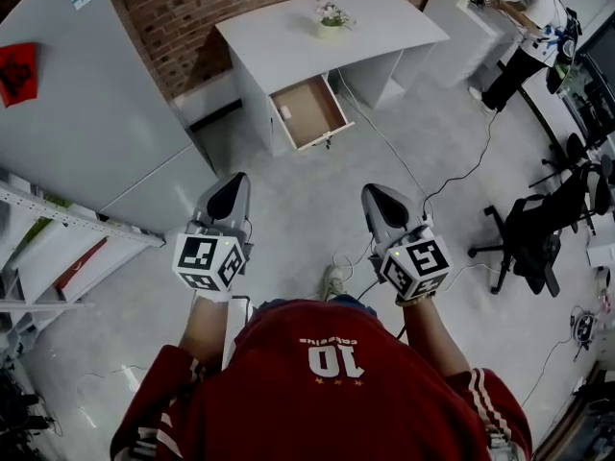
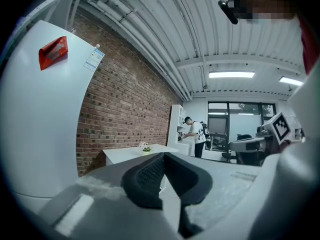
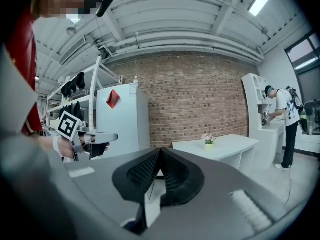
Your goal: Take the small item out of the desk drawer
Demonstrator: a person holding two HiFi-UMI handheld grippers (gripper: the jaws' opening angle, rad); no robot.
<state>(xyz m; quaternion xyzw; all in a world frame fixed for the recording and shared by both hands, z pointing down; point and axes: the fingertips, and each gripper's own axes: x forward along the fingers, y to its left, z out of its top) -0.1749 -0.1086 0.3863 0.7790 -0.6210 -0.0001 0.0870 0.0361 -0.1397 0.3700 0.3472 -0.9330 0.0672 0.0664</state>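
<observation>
A white desk [image 1: 288, 41] stands against the brick wall, some way ahead of me. Its wooden drawer [image 1: 309, 113] is pulled open, and a small white item [image 1: 285, 113] lies at the drawer's left edge. My left gripper [image 1: 233, 184] and right gripper [image 1: 377, 194] are held side by side over the floor, well short of the desk. Both are shut with nothing between the jaws. In the left gripper view the left gripper [image 2: 164, 155] points toward the desk [image 2: 131, 154]. The right gripper [image 3: 160, 152] faces the desk [image 3: 225, 146] too; the drawer is hidden behind both sets of jaws.
A small flower pot [image 1: 332, 20] sits on the desk. A white fridge [image 1: 86, 113] and a shelf rack [image 1: 43, 248] stand at the left. Cables [image 1: 408, 166] run over the floor, an office chair [image 1: 533, 238] is at the right, and a person [image 1: 533, 27] stands at the far right.
</observation>
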